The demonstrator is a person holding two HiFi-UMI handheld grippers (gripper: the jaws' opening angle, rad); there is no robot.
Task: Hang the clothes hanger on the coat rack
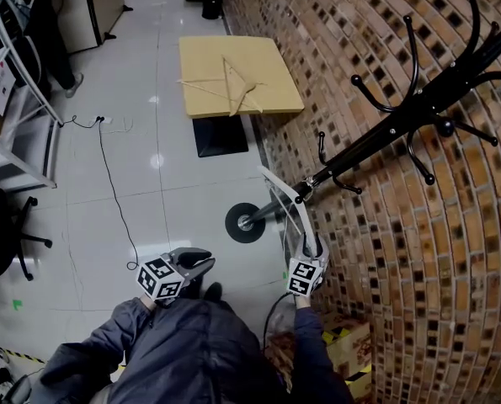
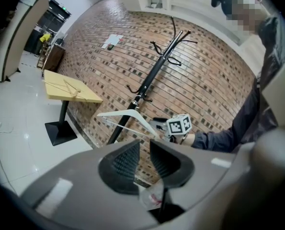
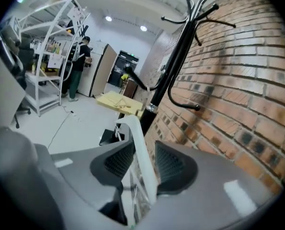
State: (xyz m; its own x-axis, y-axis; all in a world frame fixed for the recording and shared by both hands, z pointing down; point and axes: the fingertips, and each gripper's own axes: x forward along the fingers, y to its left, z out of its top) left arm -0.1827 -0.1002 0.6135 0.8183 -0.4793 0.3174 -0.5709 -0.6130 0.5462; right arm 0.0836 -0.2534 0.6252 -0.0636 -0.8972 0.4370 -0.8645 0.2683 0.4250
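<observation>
- Right tongs (image 3: 144, 151) are straddling the hanger (image 1: 305, 221), wide, seemingly loose; left tongs (image 1: 201, 264) are idling ajar, empty.
- Hanger is hovering beside the rack's (image 1: 402, 120) lower pegs (image 1: 336, 182); be hooking it on securely before withdrawing.

Right gripper (image 3: 143, 151), grey with black ribbed pads, jaws apart; white plastic clothes hanger (image 3: 135, 138) stands between them, against the pad at the view's left, a sliver of gap at the other; black metal coat rack (image 3: 173, 63) just behind, beside red-brown brick wall (image 3: 247, 85); yellow square table (image 3: 114, 101) beyond; person (image 3: 77, 63) by white wire shelving (image 3: 44, 56).
</observation>
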